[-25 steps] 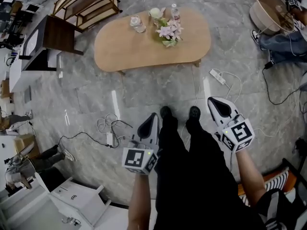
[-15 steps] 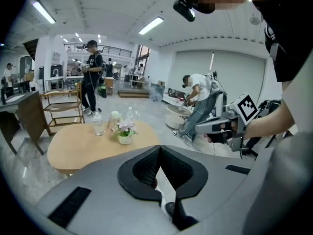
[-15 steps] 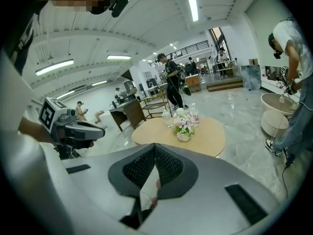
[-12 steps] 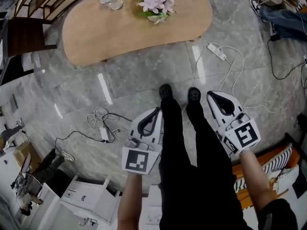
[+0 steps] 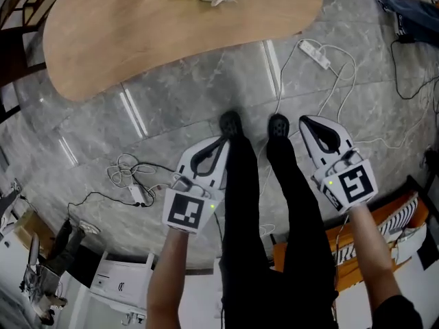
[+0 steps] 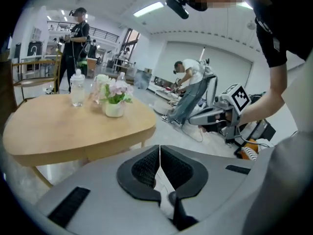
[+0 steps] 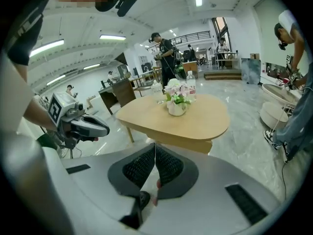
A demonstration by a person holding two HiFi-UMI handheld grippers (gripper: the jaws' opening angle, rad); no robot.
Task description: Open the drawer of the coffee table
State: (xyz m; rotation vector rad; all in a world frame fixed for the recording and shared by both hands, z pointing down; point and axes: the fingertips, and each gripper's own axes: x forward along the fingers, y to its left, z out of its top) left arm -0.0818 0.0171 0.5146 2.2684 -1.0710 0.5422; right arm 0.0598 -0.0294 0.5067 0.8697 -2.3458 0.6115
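Observation:
The oval wooden coffee table [image 5: 171,26] stands ahead of my feet and carries a pot of flowers [image 6: 115,106] and a clear bottle [image 6: 77,89]. No drawer front shows plainly under its thick edge [image 7: 188,140]. My left gripper [image 5: 223,142] hangs beside my left leg, jaws shut with nothing between them. My right gripper [image 5: 306,122] hangs beside my right leg, also shut and empty. Both point towards the table and stay well short of it. The left gripper view shows the closed pads [image 6: 146,168] below the tabletop [image 6: 73,126]. The right gripper view shows the same for its pads [image 7: 168,165].
A power strip [image 5: 315,52] and its cables lie on the marble floor to the right of my feet. A tangle of cable [image 5: 134,184] lies to the left. A white cabinet [image 5: 120,279] stands behind on the left, an orange striped object [image 5: 374,242] on the right. People work in the background.
Both grippers have come down beside my legs, still shut. In the head view the table has slid to the top edge and looks larger and nearer.

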